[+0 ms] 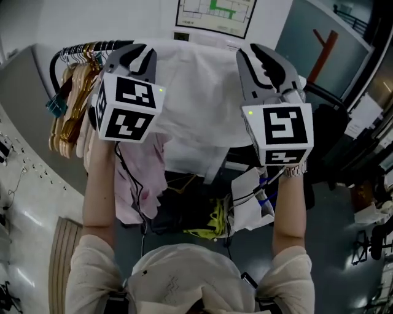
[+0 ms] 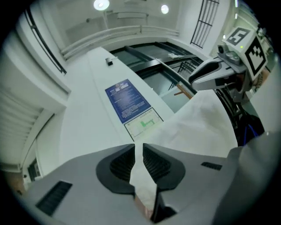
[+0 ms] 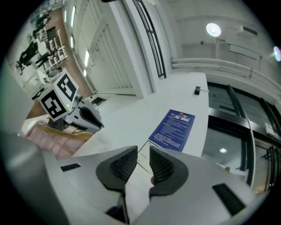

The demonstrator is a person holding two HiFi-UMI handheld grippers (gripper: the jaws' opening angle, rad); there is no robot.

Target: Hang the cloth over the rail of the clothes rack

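Left gripper (image 2: 138, 151): I am pinching a fold of the white cloth (image 1: 196, 92), with the jaws closed on it.
Right gripper (image 3: 143, 154): I am holding the jaws slightly parted, with cloth lying loose between them.
Cloth: it is draping over the clothes rack rail (image 1: 72, 50), between both grippers and beside the wooden hangers (image 1: 70, 110).

Bright ceiling lights (image 2: 101, 4), fisheye-bent edges, dark corners, soft shadows

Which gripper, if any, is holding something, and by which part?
The left gripper pinches the white cloth by a fold at one edge. The right gripper has its jaws apart and grips nothing.
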